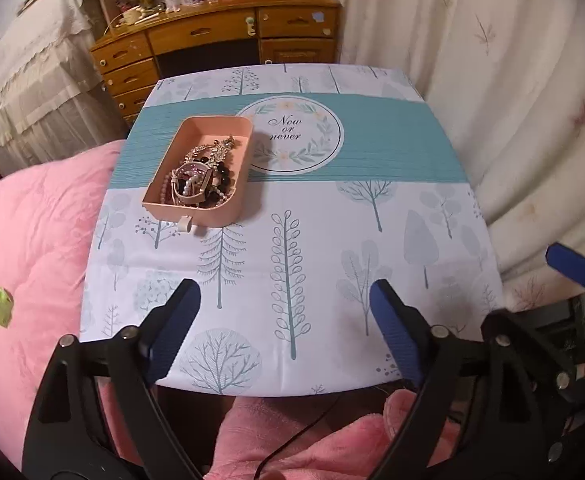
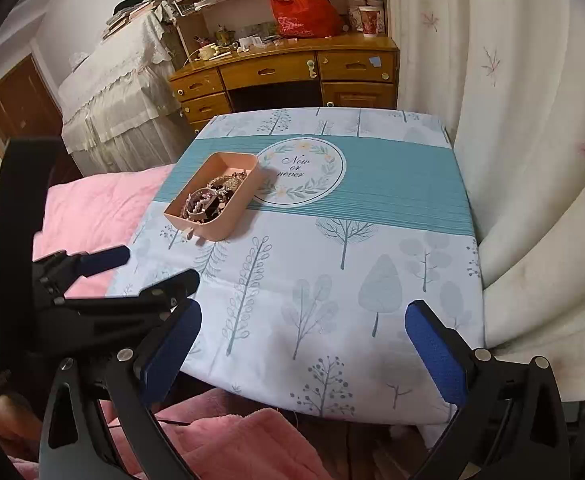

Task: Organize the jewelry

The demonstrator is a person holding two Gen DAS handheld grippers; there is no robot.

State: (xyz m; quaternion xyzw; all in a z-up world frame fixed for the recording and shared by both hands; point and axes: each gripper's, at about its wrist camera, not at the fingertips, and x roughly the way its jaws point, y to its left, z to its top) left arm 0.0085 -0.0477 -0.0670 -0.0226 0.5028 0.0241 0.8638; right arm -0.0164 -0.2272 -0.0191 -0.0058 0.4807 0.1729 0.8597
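Observation:
A pink rectangular tray (image 1: pixel 160 200) sits on the table's left half, on the teal band; it shows in the right wrist view too (image 2: pixel 248 192). It holds a heap of jewelry (image 1: pixel 202 178): bead strings, chains, dark beads and a pale bangle, also seen in the right wrist view (image 2: pixel 212 196). A small white tag (image 1: pixel 186 225) lies at the tray's near edge. My left gripper (image 1: pixel 284 328) is open and empty above the table's near edge. My right gripper (image 2: pixel 304 348) is open and empty near the front edge; the left gripper (image 2: pixel 140 268) shows at its left.
The table wears a tree-print cloth (image 1: pixel 332 240) with a round "Now or never" emblem (image 1: pixel 292 136). A pink quilt (image 1: pixel 32 240) lies left, a curtain (image 1: pixel 512 100) right, a wooden desk (image 1: pixel 220 40) behind. Pink fabric (image 2: pixel 232 440) lies below the grippers.

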